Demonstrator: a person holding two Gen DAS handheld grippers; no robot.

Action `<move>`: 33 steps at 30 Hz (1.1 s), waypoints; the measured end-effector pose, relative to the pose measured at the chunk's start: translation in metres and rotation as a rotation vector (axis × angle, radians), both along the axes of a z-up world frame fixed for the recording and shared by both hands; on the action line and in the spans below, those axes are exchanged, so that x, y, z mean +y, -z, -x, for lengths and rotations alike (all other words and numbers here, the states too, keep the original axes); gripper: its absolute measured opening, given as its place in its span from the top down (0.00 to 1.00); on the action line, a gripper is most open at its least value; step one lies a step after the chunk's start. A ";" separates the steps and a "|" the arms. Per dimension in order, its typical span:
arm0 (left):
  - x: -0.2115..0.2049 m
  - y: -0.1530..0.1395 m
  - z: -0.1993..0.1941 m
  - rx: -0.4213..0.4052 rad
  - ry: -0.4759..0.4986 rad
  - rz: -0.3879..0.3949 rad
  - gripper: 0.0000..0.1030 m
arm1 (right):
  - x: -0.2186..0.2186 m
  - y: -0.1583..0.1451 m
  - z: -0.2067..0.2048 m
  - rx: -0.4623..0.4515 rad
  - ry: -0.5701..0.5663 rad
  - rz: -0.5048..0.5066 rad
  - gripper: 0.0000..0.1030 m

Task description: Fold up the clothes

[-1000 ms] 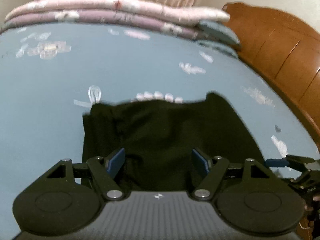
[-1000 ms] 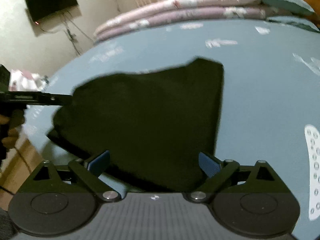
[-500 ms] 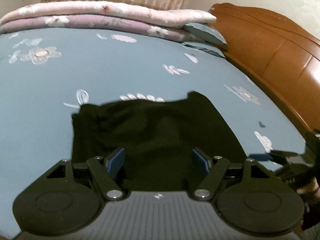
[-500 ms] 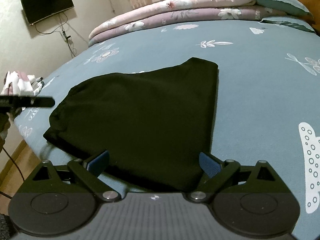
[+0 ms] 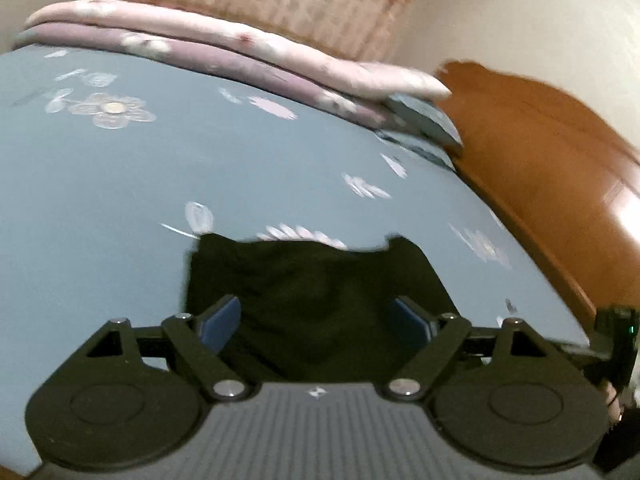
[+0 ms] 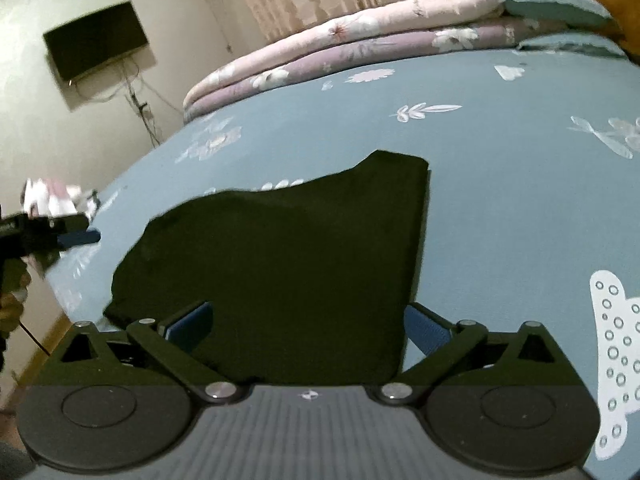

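A: Left to right. Left gripper [image 5: 316, 322]: blue-padded fingers [image 5: 220, 320] spread wide, just been opening further, clamping nothing. Black fabric garment [image 5: 316, 292] in view between and beyond the pads, but flat on the bed, not pinched.

B: Garment position?

A: Lying on the blue flower-print bedsheet [image 5: 120, 184], near the bed's near edge, roughly a folded slab with one straight side edge and a raised far corner. Placed there probably because the open sheet gives flat room for creasing. Looks part-folded; further fold likely pending. Judgement only.

B: Right side?

A: Right gripper [image 6: 308, 330]: fingers equally wide apart, empty. Same garment [image 6: 288, 264] beneath and ahead, pads clear of the cloth. From this view, left gripper [image 6: 76, 236] off past the garment's left edge, held in a hand [image 6: 12, 304].

B: Reason for both standing open?

A: Probably released after laying a fold, or readied for a fresh grasp at the near hem; cannot tell which.

B: Background?

A: Stacked pink and purple floral quilts [image 5: 224, 44] at the far side, orange-brown wooden headboard [image 5: 552, 160] at right. Well apart from the garment.
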State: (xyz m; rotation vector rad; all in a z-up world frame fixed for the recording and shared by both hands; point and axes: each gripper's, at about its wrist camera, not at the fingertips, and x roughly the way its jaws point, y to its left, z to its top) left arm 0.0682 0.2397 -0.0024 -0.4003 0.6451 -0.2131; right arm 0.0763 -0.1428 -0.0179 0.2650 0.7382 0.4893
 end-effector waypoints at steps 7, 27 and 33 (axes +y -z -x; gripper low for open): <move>0.053 0.056 -0.037 0.220 -0.034 0.222 0.19 | -0.029 0.016 -0.057 0.160 -0.011 -0.204 0.00; 0.070 0.096 -0.141 0.365 0.164 0.449 0.10 | -0.030 0.050 -0.166 0.373 -0.049 -0.500 0.00; 0.072 0.099 -0.111 0.448 0.170 0.520 0.10 | -0.033 0.053 -0.138 0.473 -0.058 -0.506 0.00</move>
